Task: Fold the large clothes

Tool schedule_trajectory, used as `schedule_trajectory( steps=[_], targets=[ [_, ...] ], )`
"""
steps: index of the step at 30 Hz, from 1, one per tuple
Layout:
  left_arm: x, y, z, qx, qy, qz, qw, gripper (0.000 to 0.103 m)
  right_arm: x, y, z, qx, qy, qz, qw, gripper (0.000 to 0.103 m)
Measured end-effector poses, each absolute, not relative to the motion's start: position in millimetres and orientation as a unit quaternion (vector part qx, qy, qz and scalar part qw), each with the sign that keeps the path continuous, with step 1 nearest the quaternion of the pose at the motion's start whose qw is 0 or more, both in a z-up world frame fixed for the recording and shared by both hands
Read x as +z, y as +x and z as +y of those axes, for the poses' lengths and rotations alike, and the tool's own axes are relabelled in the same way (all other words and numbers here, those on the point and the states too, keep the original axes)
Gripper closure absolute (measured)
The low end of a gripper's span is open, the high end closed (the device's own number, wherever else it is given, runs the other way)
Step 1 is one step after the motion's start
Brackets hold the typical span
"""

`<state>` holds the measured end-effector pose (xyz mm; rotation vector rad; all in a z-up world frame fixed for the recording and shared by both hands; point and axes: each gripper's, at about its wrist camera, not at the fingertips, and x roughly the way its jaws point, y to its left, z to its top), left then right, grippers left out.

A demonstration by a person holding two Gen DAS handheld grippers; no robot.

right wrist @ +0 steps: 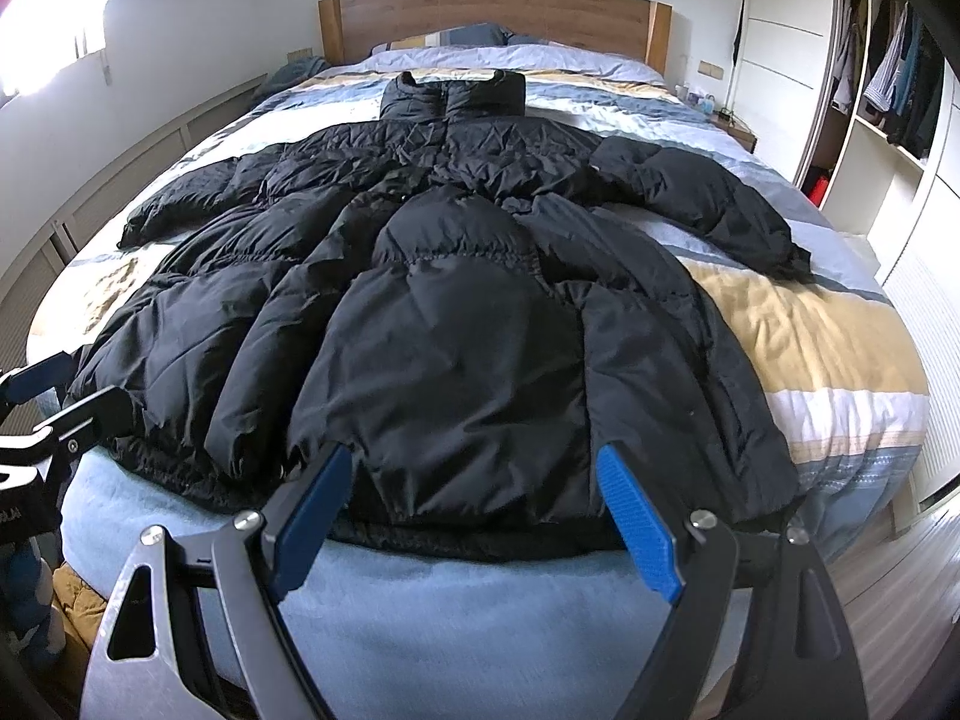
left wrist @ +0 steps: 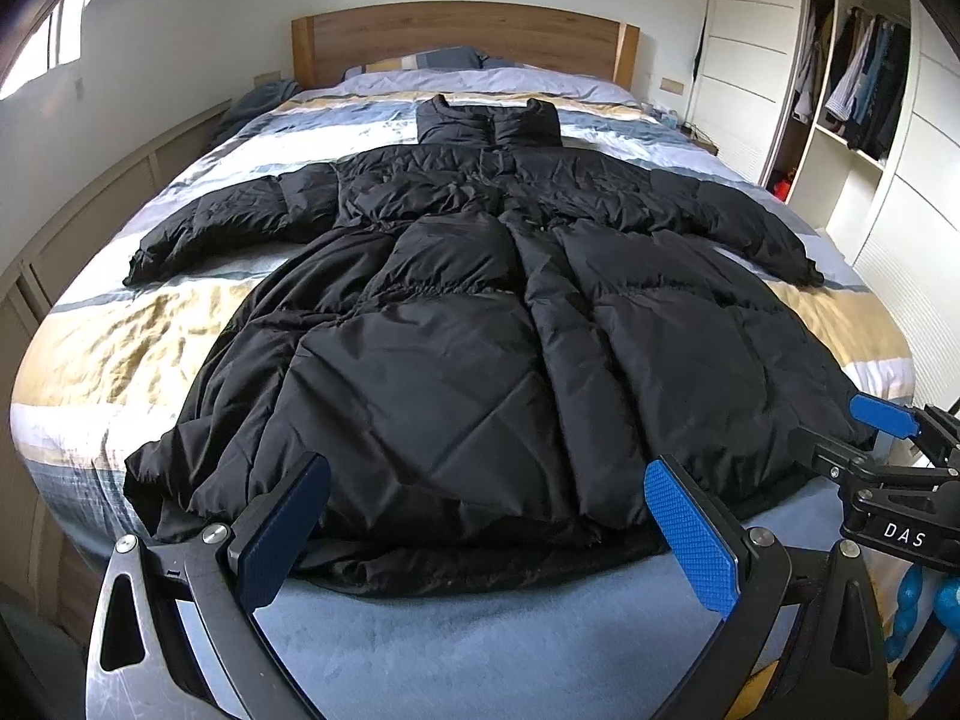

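A long black puffer coat (left wrist: 468,324) lies spread flat on the bed, collar toward the headboard, both sleeves out to the sides; it also shows in the right wrist view (right wrist: 468,312). My left gripper (left wrist: 486,474) is open and empty, its blue pads (left wrist: 690,540) just in front of the coat's hem. My right gripper (right wrist: 474,462) is open and empty at the hem further right. The right gripper also shows at the right edge of the left wrist view (left wrist: 852,426), and the left gripper at the left edge of the right wrist view (right wrist: 54,390).
The bed (left wrist: 120,348) has a striped blue, yellow and white cover and a wooden headboard (left wrist: 462,36). An open wardrobe (left wrist: 852,90) with hanging clothes stands to the right. A low wall ledge (left wrist: 90,204) runs along the left. A blue bed end (left wrist: 450,648) lies below the grippers.
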<state>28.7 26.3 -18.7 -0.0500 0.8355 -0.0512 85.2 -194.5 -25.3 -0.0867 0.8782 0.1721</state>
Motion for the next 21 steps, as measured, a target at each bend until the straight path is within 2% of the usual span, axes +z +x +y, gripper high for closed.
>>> schedule_trajectory(
  steps=[14,21],
  targets=[
    [-31,54,80,-0.001,-0.098,0.428,0.898,0.001,-13,121,-176,0.083,-0.063,0.433,0.895,0.019],
    [-17,64,147,0.032,-0.138,0.393,0.909,0.001,7,158,-159,0.082,-0.069,0.427,0.898,0.019]
  ],
)
